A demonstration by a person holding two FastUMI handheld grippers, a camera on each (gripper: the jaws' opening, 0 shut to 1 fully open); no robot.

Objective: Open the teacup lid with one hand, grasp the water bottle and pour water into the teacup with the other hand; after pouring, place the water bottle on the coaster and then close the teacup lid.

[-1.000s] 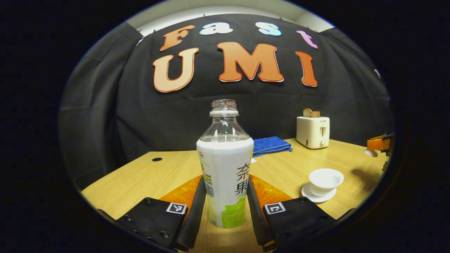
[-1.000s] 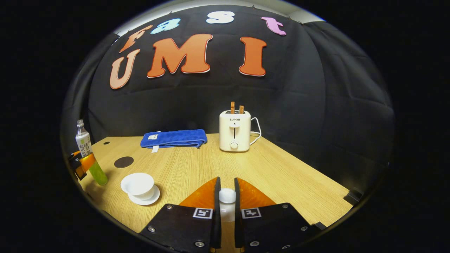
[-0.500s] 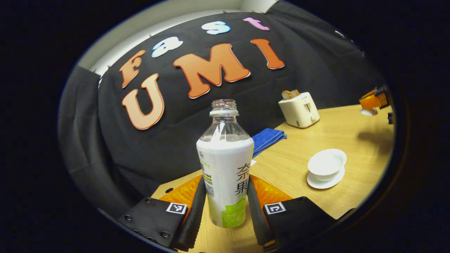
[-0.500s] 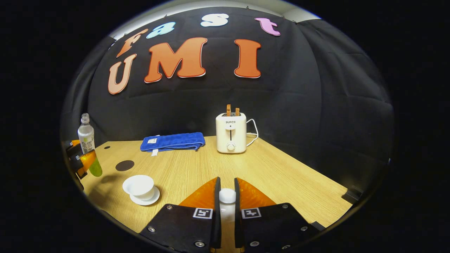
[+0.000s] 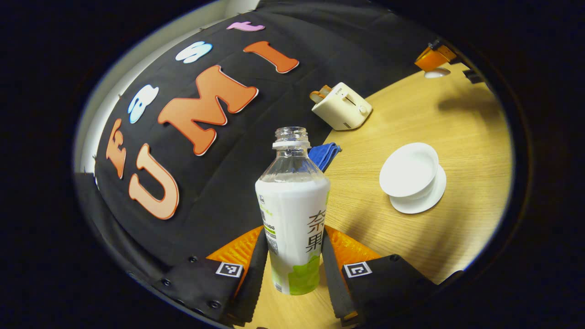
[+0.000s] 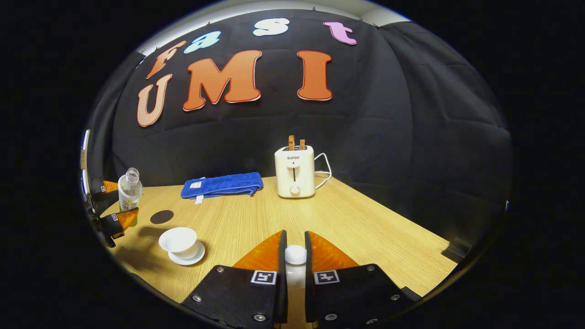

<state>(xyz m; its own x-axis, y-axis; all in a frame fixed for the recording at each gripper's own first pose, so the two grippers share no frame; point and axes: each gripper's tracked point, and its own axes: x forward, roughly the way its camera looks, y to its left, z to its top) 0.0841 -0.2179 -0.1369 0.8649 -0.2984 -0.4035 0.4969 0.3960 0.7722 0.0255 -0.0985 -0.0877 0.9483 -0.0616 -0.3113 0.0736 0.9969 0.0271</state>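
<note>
- Left hand-held gripper (image 5: 292, 269): both fingers pressed against the lower body of the bottle (image 5: 292, 214), one on each side. Held clear of the bench (image 5: 457, 128) and rolled over, so the bench runs at a slant in the left gripper view. In the right gripper view it is at the far left edge (image 6: 112, 208), with the bottle between its fingers.
- Bottle: uncapped, clear neck above a white and green label. In the right gripper view (image 6: 130, 189) it leans towards the cup, mouth up and to the right. No water seen leaving the mouth.
- Cup (image 5: 409, 167): white, lid off, on a white saucer (image 5: 422, 201) on the bench. To the right of the bottle in the left gripper view; in the right gripper view (image 6: 178, 240) near the left gripper, just below and right of it. Whether it holds water, cannot tell.
- Right hand-held gripper (image 6: 295, 262): narrow, fingers closed on the knob of the white lid (image 6: 295, 255). Held above the bench, well apart from the cup. In the left gripper view it is at the top right (image 5: 434, 59) with the lid under it.
- Coaster (image 6: 162, 216): dark round disc flat on the bench, behind the cup, near the bottle.
- Towel (image 6: 222, 184): blue, folded, at the back of the bench by the wall.
- Toaster (image 6: 295, 172): cream, two slices standing in its slots, right of the towel.
</note>
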